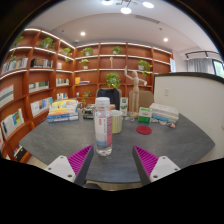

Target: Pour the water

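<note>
A grey surface (60,140) is seen ahead of the tool (113,160). A clear plastic bottle (103,126) is stood upright on it, long axis vertical, white cap to 12 o'clock, just ahead of the fingers and slightly toward the left one. The tool is held open, magenta pads (80,159) spread wide, nothing gripped. Just beside the bottle at 3 o'clock a pale cup (117,121) is placed. A stack of books (62,110) is noted at 10 o'clock, a red lid (144,129) and a stack of boxes (161,114) at 2 o'clock. Wooden shelves (40,70) with plants are seen beyond.
</note>
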The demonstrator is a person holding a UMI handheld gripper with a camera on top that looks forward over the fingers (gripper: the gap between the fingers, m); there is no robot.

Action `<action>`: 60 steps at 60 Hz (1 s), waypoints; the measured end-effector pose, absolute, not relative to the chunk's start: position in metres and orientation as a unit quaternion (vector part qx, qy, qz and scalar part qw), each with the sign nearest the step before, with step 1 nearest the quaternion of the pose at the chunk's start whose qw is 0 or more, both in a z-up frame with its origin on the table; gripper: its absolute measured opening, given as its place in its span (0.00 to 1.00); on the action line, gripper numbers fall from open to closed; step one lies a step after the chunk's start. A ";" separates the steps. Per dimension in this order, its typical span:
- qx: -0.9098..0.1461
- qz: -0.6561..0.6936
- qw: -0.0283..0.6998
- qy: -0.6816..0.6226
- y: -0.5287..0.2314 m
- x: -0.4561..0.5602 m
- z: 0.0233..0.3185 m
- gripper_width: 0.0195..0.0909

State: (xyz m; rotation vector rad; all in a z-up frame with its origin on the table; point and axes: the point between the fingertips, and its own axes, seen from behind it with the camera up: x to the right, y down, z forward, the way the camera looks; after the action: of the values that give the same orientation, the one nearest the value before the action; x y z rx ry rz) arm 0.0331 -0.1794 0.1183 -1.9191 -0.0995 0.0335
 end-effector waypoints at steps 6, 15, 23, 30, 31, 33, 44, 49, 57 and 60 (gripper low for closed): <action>-0.814 0.021 0.578 -0.045 -0.156 -0.031 0.077 0.90; -0.803 0.028 0.594 -0.033 -0.109 -0.056 0.078 0.89; -0.796 0.007 0.605 -0.022 -0.079 -0.055 0.085 0.88; -0.783 -0.017 0.622 -0.019 -0.060 -0.050 0.093 0.67; -0.784 -0.022 0.620 -0.019 -0.058 -0.049 0.091 0.62; -0.786 -0.037 0.617 -0.020 -0.055 -0.044 0.088 0.50; -0.777 -0.015 0.628 -0.026 -0.051 -0.054 0.090 0.32; -0.777 -0.002 0.629 -0.026 -0.051 -0.055 0.090 0.25; -0.776 -0.009 0.629 -0.029 -0.051 -0.056 0.090 0.25; -0.781 -0.008 0.625 -0.022 -0.049 -0.058 0.090 0.25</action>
State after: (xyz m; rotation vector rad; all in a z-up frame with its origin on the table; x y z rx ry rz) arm -0.0575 -0.0491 0.0897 -1.7917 -0.0511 -0.0180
